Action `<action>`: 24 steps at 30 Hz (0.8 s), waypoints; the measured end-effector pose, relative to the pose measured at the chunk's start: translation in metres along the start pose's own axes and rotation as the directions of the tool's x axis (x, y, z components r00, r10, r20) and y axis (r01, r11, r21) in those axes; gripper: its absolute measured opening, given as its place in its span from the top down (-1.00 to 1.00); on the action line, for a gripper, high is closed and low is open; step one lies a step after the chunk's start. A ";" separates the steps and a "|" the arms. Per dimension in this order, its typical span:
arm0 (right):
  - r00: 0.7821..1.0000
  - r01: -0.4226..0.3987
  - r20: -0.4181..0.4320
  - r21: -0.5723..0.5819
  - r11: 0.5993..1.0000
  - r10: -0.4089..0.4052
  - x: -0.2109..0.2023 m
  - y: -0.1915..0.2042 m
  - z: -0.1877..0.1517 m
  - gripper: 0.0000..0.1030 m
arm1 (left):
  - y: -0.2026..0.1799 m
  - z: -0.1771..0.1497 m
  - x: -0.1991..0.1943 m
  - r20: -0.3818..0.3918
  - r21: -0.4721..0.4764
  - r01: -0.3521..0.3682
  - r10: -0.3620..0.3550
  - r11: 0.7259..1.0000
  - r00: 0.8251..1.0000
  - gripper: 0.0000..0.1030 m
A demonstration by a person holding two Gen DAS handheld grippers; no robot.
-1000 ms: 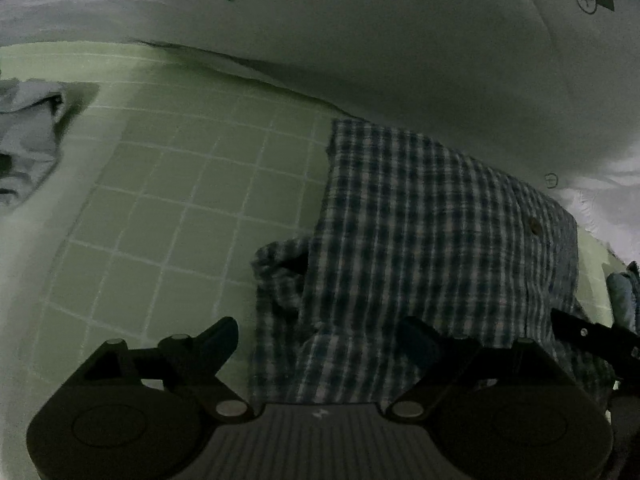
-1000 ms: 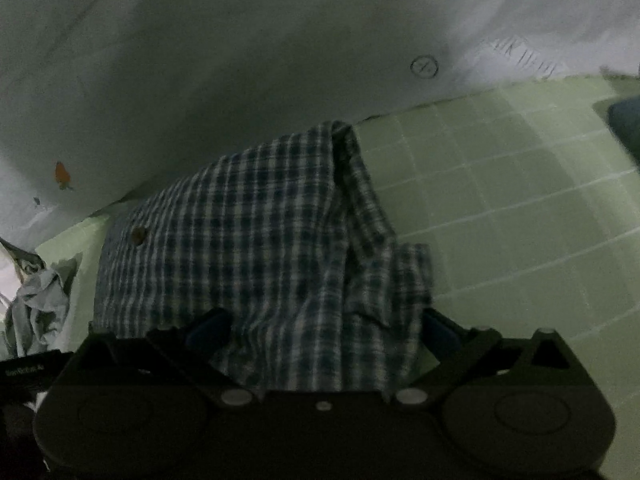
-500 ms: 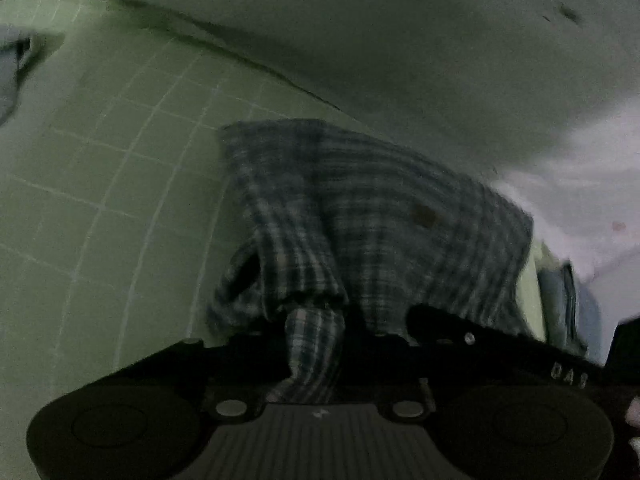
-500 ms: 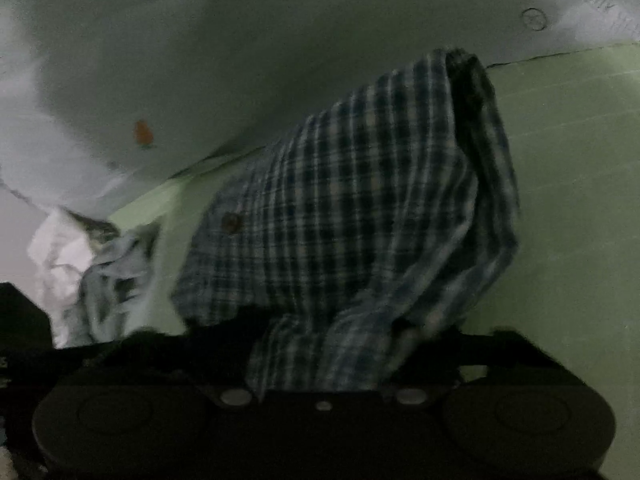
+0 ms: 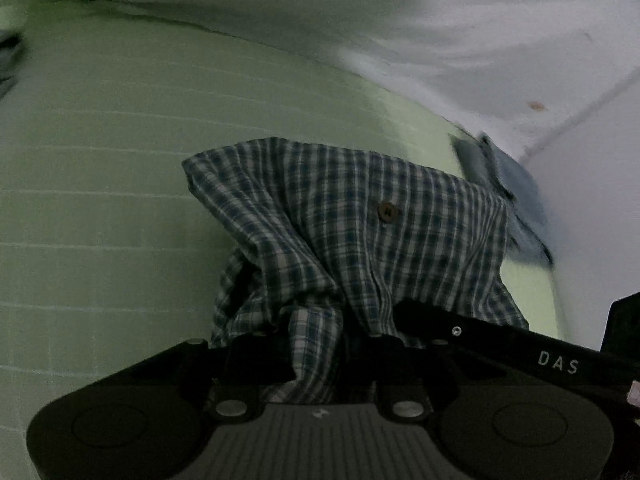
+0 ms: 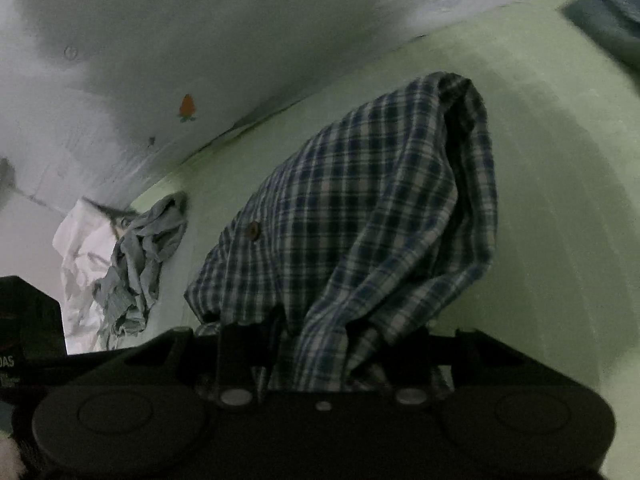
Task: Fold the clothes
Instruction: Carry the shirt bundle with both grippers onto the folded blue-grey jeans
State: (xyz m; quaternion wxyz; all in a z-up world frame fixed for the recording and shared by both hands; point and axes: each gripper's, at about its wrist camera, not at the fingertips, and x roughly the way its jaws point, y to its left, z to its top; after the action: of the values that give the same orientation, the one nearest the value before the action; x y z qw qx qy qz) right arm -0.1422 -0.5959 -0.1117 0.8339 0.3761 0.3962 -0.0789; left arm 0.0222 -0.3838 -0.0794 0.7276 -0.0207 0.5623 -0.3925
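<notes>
Two grippers hold one plaid shirt (image 5: 360, 220) between them, and we carry it raised off the green grid mat (image 5: 100, 200). Our left gripper (image 5: 316, 356) is clenched on a bunched tail of the cloth at the shirt's near edge. Our right gripper (image 6: 316, 356) has its jaws closing, with a thicker wad of the same edge pinched between them. From both pairs of tongs the shirt runs forward and away, its free far end drooping toward the mat, its brown button (image 5: 387, 212) facing up. The long axis of the held edge lies across, from one gripper to the other, so neither hand is nearer; we judge that the coming move depends on both travelling together to lay the far end down first. A crumpled grey garment (image 6: 136, 264) lies off to the left in the right wrist view, well apart from the shirt.
</notes>
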 end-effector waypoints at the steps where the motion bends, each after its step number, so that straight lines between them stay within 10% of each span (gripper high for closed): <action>1: 1.000 0.016 0.018 0.006 1.000 -0.016 -0.008 -0.001 -0.005 0.20 | -0.005 -0.002 0.000 -0.006 0.023 0.011 -0.011 1.000 1.000 0.57; 12: 0.980 0.063 0.180 0.101 0.993 -0.080 -0.091 -0.060 -0.034 0.20 | -0.115 -0.043 0.036 -0.032 0.207 0.051 -0.045 0.977 0.998 0.56; 24: 0.976 0.025 0.217 -0.033 0.999 -0.017 -0.199 -0.226 0.062 0.20 | -0.308 -0.033 0.130 0.062 0.197 0.056 -0.069 0.979 0.996 0.56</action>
State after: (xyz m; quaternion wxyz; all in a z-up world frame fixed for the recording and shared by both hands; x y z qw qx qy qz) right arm -0.3359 -0.8311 -0.0717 0.8777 0.3462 0.3084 -0.1209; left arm -0.1659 -0.6603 -0.0507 0.7323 0.0196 0.4949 -0.4674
